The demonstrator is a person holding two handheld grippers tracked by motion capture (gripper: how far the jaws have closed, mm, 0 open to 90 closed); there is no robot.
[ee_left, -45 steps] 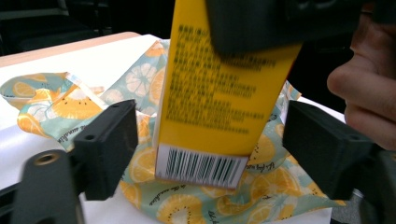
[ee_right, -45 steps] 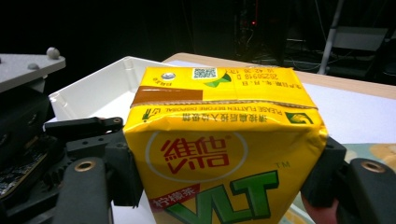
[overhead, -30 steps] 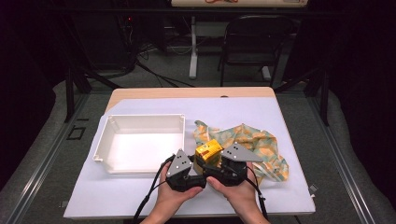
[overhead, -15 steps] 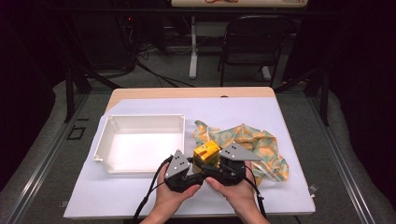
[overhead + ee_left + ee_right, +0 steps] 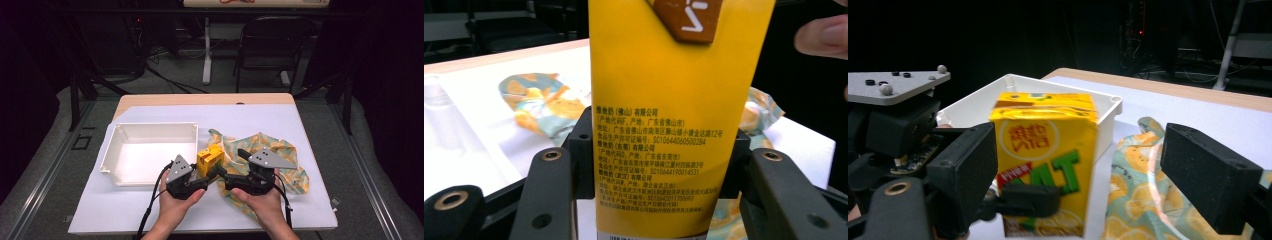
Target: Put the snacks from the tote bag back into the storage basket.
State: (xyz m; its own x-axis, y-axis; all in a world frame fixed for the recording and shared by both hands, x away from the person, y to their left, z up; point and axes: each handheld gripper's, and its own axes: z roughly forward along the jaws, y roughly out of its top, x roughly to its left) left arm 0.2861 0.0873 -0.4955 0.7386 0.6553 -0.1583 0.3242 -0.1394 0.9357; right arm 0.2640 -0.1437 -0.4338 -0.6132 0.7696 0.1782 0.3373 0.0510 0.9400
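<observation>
A yellow drink carton stands upright on the white table cover between the tray and the cloth. My left gripper reaches it from the left. In the left gripper view its jaws have just closed, and the pads press both sides of the carton. My right gripper comes in from the right. Its jaws have just been opening and stand wide apart around the carton, neither pad touching it. One black finger of the left gripper crosses the carton's lower front.
A white rectangular tray lies left of the carton, its corner just behind it. A crumpled cloth with an orange-slice print spreads under my right hand. A chair and stands sit in the dark beyond the table's far edge.
Both hands stay at the carton, and the carton has not moved. The plate on the right gripper has shifted slightly to the right.
</observation>
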